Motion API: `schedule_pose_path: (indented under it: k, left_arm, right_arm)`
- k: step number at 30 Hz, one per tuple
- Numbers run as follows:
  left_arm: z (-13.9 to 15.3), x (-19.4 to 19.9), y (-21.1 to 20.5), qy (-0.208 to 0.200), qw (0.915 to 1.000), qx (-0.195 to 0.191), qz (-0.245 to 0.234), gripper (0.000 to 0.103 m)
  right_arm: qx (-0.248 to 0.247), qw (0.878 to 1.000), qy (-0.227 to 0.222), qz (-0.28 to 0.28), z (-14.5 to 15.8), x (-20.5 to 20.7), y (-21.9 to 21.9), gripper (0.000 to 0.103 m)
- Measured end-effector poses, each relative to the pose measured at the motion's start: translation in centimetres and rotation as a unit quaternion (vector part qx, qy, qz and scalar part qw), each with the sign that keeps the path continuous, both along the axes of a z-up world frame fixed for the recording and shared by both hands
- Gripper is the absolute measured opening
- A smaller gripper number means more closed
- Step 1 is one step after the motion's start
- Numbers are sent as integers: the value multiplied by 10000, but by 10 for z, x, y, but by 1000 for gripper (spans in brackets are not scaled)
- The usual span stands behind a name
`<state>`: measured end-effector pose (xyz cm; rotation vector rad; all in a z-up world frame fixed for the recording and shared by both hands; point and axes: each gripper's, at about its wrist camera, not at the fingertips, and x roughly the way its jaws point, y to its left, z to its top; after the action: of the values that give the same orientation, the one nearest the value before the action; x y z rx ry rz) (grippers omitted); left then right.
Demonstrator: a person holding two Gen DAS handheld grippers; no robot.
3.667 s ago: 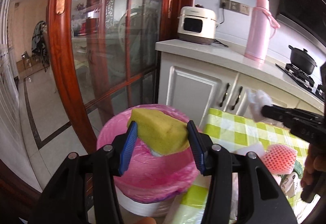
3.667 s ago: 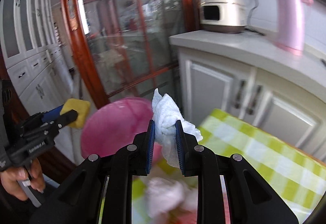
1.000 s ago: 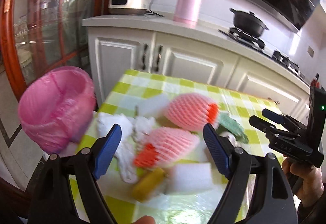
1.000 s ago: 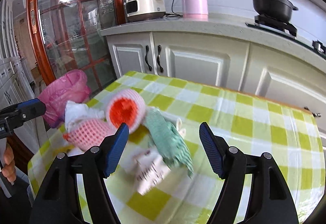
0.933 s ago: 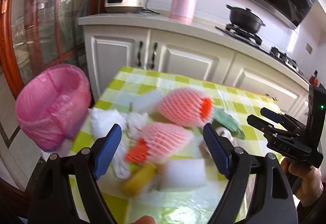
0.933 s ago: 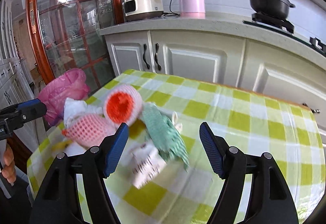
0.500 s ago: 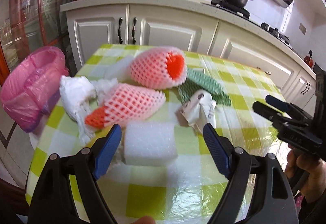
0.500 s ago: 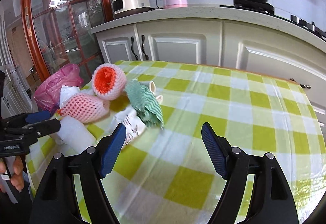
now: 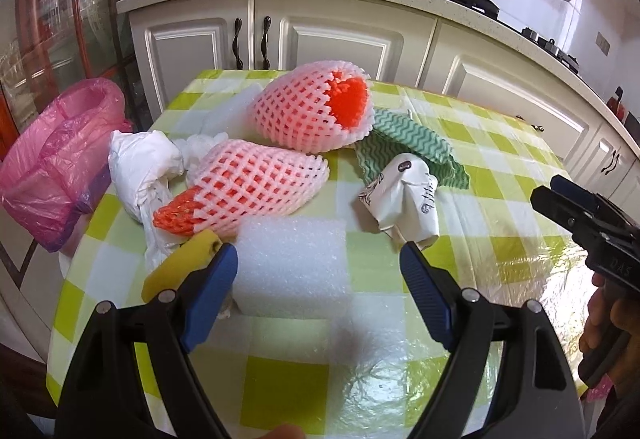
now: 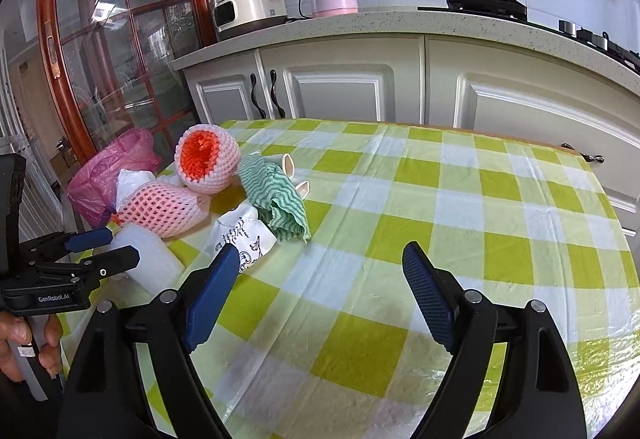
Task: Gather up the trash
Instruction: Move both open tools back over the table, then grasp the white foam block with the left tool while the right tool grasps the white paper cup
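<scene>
Trash lies heaped at the left end of the desk (image 9: 500, 175), beside the pink bag-lined bin (image 9: 52, 159) that stands just off that edge. The white foam block (image 9: 292, 271) sits directly ahead of the left gripper (image 9: 318, 283), between its widely spread fingers, with its long axis running across the gap from one finger to the other; this hand is clearly the nearer one, and a straight closing should catch the block by its short ends. The block looks soft, finely pebbled and squashy. Touching its left end is a yellow sponge (image 9: 180, 271). Behind lie two pink foam fruit nets (image 9: 256, 191), open-meshed and springy, a crumpled white plastic bag (image 9: 140, 163), a green wavy-patterned cloth (image 9: 412, 147) and a crushed printed paper cup (image 9: 404, 195). The right gripper (image 10: 320, 295) hovers over bare checked oilcloth, fingers wide apart and empty, the paper cup just ahead of its left finger.
</scene>
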<state>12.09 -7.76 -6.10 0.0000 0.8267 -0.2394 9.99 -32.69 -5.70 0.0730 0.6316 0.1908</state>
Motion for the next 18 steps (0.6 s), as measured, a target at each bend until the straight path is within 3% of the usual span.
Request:
schedule_pose_path:
  k: [15,16,18]
  left_arm:
    - [-5,2,-4,53,9997,258,-10,78]
    - [-6,2,-4,48,9995,302,-11,77]
    - [-8,3,-3,49,9991,410,7,64]
  right_arm:
    - [8,10000,16,60,1,3,7,80]
    - [13,10000,25,63,0,3,7,80]
    - [25,10000,49,67,0,4,8,80]
